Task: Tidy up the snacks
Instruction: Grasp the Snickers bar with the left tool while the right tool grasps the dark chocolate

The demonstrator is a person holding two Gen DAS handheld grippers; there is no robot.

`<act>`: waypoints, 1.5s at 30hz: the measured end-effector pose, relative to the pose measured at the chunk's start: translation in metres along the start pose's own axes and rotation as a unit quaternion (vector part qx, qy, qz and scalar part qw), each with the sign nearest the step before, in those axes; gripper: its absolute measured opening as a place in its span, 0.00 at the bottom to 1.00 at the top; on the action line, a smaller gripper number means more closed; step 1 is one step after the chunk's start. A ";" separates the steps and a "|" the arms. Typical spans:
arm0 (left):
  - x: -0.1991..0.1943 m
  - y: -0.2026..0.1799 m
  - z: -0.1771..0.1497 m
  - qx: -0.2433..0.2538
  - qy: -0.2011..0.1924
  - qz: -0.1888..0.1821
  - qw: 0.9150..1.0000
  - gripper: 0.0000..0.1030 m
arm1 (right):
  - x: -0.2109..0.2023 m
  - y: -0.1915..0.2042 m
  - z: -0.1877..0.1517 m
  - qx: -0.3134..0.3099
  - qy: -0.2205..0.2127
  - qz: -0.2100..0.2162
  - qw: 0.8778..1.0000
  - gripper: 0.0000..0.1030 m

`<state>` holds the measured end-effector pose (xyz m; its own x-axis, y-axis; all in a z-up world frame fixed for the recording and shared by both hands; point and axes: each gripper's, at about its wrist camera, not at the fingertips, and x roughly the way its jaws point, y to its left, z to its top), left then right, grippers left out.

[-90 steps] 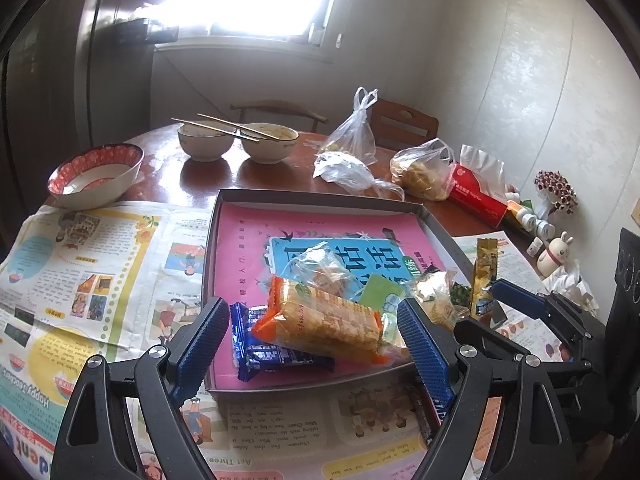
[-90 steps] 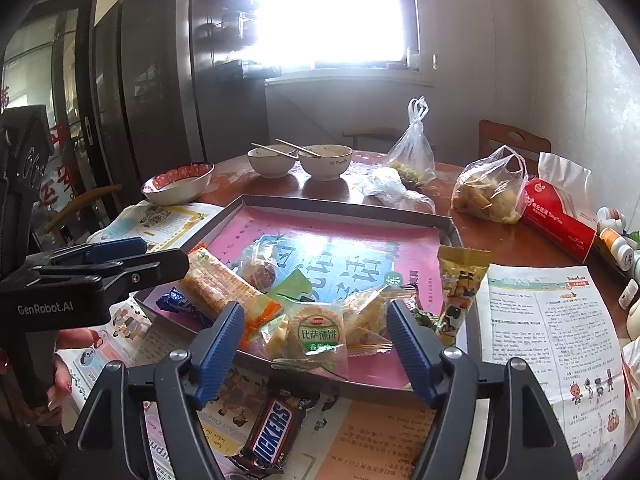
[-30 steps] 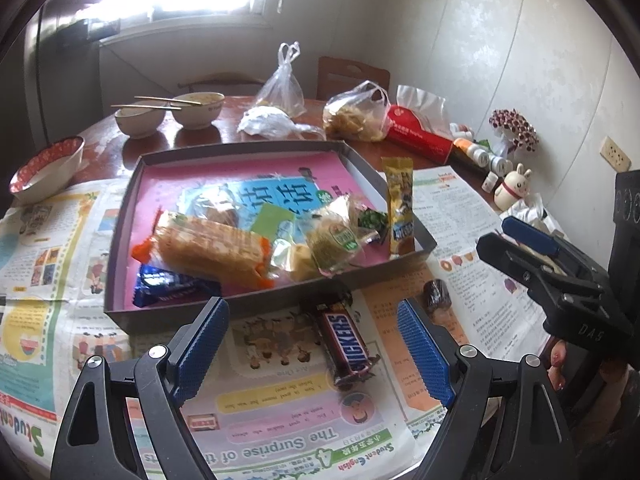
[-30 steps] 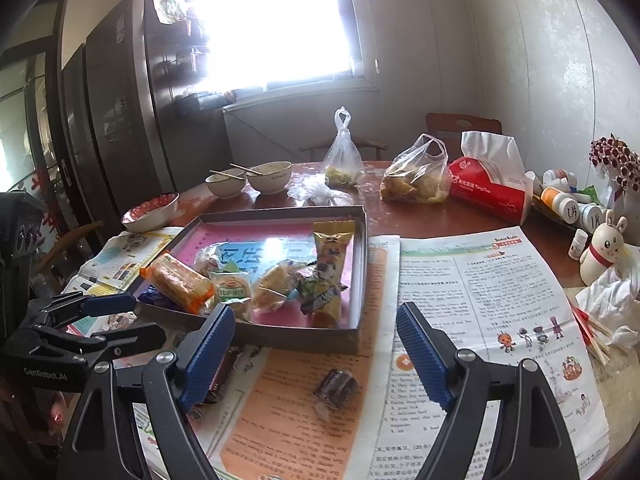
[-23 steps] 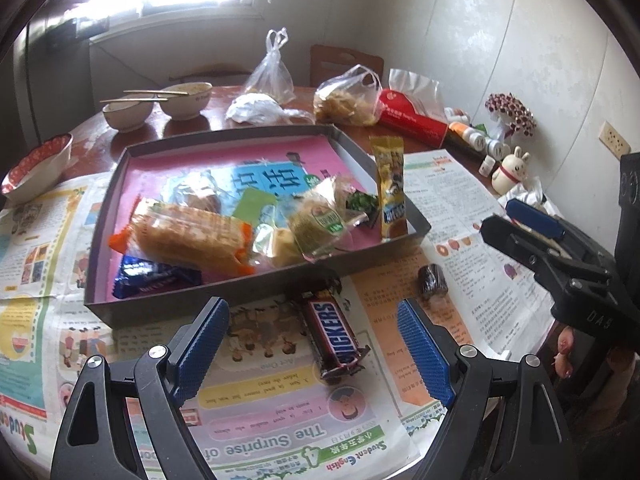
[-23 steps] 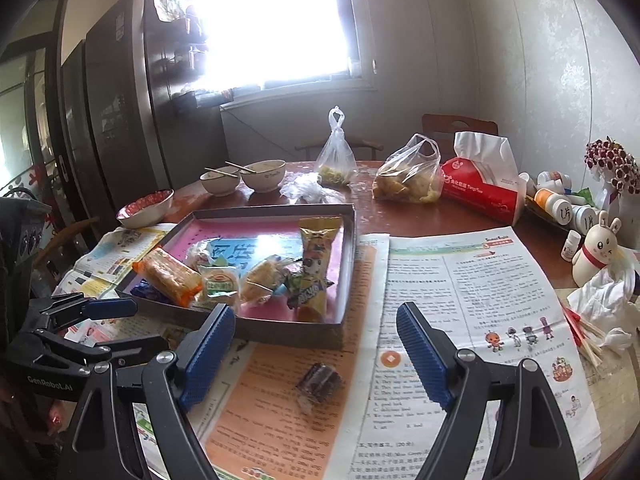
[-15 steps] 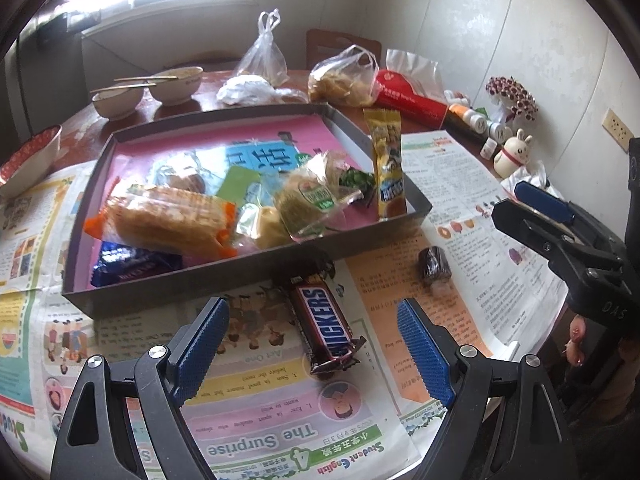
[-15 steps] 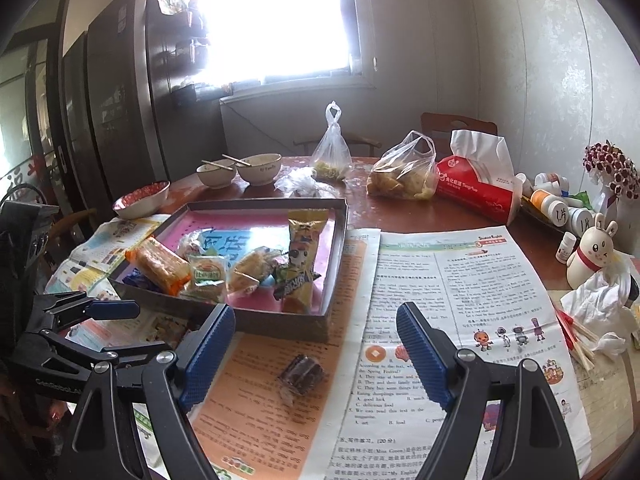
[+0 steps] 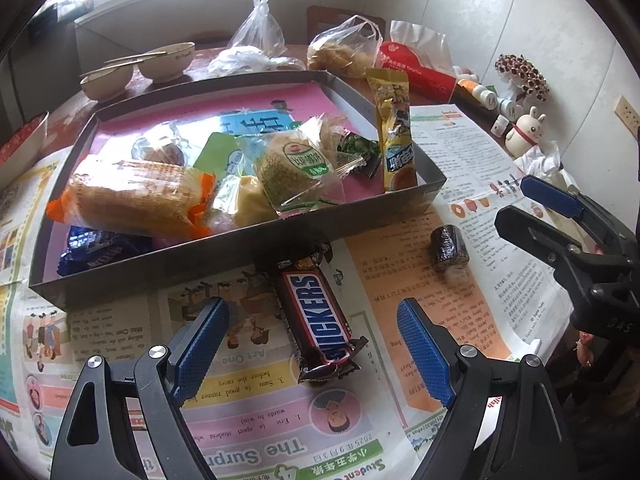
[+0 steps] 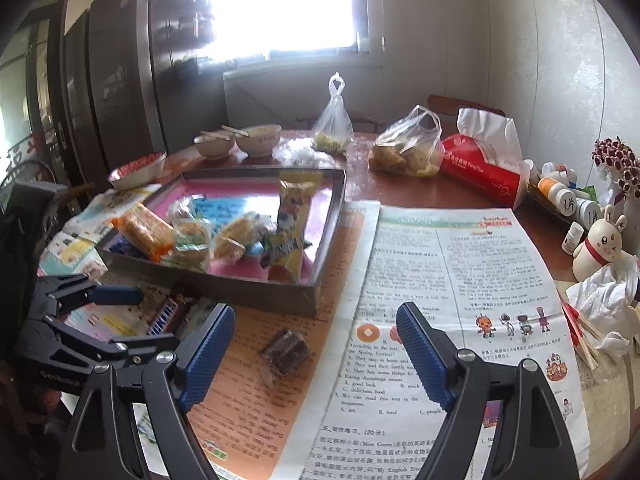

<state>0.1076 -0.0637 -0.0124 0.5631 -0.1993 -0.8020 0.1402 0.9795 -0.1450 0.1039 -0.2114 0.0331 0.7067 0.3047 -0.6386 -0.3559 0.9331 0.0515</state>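
Snacks in crinkly, glossy wrappers fill the near end of a shallow grey tray (image 9: pixel 360 216) lined with pink printed paper: an orange-ended pack of ridged biscuits (image 9: pixel 132 196), a round cake in clear film with a green label (image 9: pixel 300 168), a dark blue foil pack (image 9: pixel 100 252) tucked under the biscuits, and a tall yellow sachet (image 9: pixel 394 136) leaning against the tray's right wall. Outside the tray, on newspaper (image 9: pixel 248 412) spread over the tabletop, a brown Snickers bar (image 9: pixel 320 316) lies just in front of the tray wall, and a small dark sweet (image 9: pixel 448 248) in clear wrap lies apart to its right. The left hand-held gripper (image 9: pixel 312 352) hovers over the bar with its blue ribbed pads spread wide on either side, gripping nothing. The right hand-held gripper (image 10: pixel 316 348) is likewise spread wide and empty above the dark sweet (image 10: pixel 286 354).
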 end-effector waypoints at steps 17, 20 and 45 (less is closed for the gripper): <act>0.012 0.003 0.002 -0.002 0.003 0.011 1.000 0.82 | 0.029 0.009 -0.017 -0.048 0.047 0.013 0.998 0.80; 0.012 0.004 0.001 0.004 0.002 0.013 1.000 0.81 | 0.034 0.012 -0.019 -0.051 0.054 0.015 0.997 0.80; 0.003 0.019 -0.007 0.011 0.002 0.023 1.000 0.76 | 0.046 0.037 -0.026 -0.067 0.077 0.048 0.994 0.52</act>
<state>0.1063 -0.0458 -0.0217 0.5662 -0.1537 -0.8098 0.1314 0.9867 -0.0954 0.1077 -0.1678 -0.0143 0.5669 0.3478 -0.7468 -0.5019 0.8647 0.0217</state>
